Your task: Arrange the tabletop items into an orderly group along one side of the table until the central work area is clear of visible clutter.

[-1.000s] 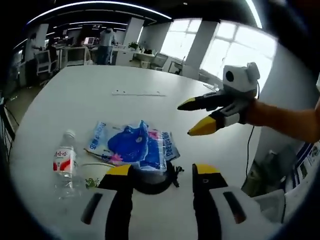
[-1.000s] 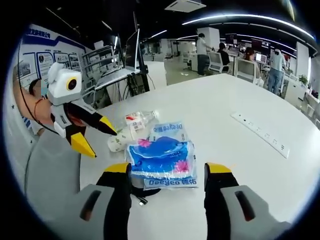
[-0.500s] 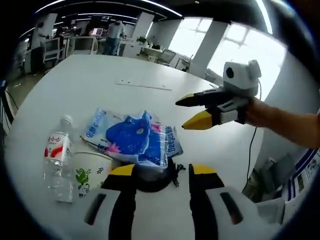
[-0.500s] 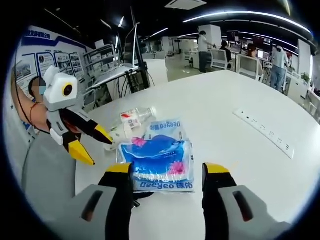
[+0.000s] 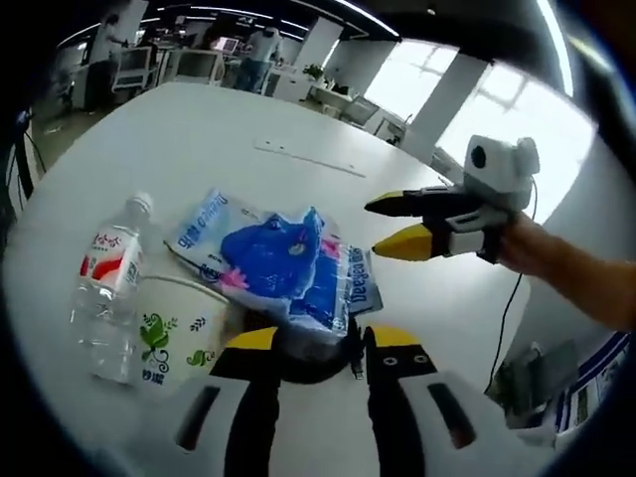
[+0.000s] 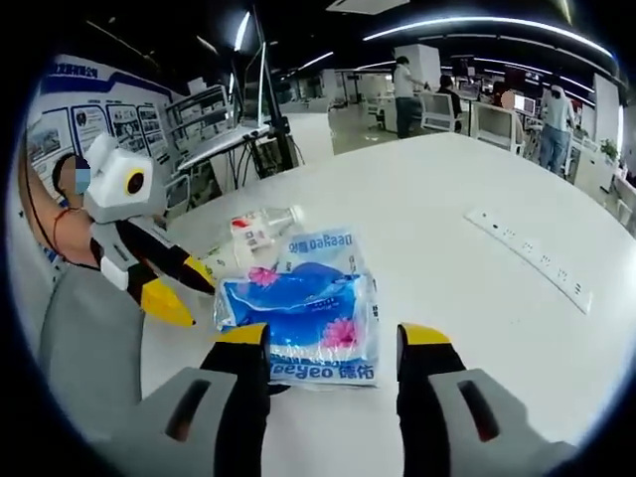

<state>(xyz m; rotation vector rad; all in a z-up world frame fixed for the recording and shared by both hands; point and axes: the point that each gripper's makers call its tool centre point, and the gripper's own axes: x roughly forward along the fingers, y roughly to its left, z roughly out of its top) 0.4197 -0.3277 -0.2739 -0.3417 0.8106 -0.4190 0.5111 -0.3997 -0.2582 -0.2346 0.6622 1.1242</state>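
Observation:
A blue and white tissue pack [image 5: 283,260] lies on the white table [image 5: 199,149], with a black corded item [image 5: 310,364] under its near end. To its left are a paper cup [image 5: 177,326] and a lying water bottle [image 5: 107,286]. My left gripper [image 5: 323,343] is open, its jaws either side of the pack's near end and the black item. My right gripper [image 5: 386,229] hovers open just right of the pack. In the right gripper view, my right gripper [image 6: 333,338] straddles the pack [image 6: 308,313], the bottle [image 6: 253,231] lies beyond, and the left gripper [image 6: 189,295] stands open at the left.
A white power strip [image 6: 532,260] lies on the table to the right, also seen far off as a power strip [image 5: 303,159]. A person's grey sleeve [image 6: 89,348] is at the left. Desks, chairs and people stand in the background.
Both grippers have drawn closer to the tissue pack. The left gripper's jaws stand a little narrower than before. The pack, cup and bottle have stayed in place.

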